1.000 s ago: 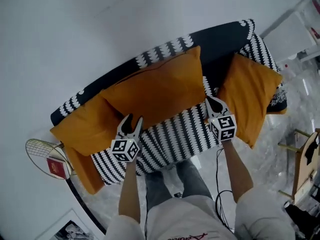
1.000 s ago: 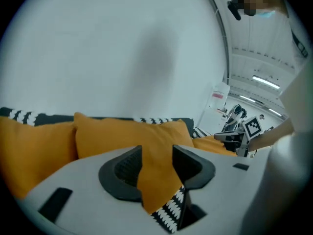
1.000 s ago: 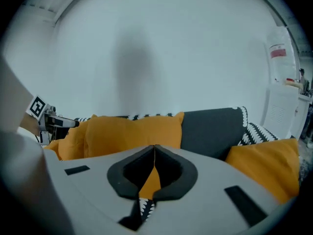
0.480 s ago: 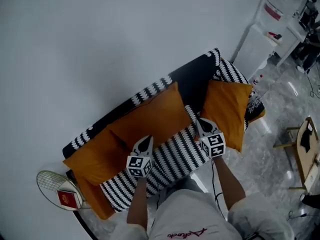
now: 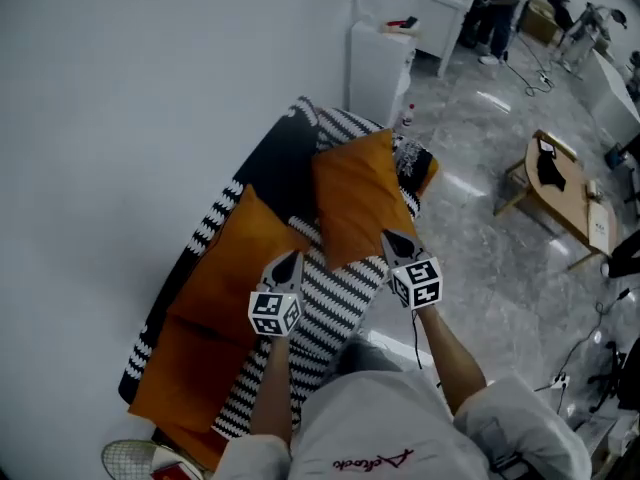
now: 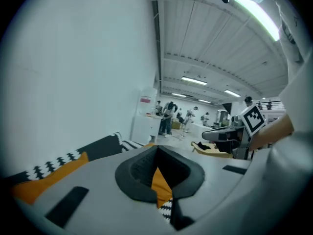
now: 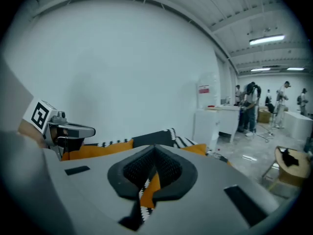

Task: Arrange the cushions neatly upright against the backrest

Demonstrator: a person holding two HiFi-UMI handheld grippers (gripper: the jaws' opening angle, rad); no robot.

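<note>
Left gripper and right gripper: jaws clenched, empty. Just ahead of them, below, the orange cushions look soft, light and floppy; pinch 2 top corners.

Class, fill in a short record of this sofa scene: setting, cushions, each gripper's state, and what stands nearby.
setting: sofa in a black-and-white pattern, along a white wall
cushions: three orange ones show: left cushion, middle cushion, right cushion; all lean towards the backrest
left gripper: shut, empty, over the seat
right gripper: shut, empty, at the right cushion's lower edge
nearby: white cabinet past the sofa's far end; low wooden table on the floor
</note>
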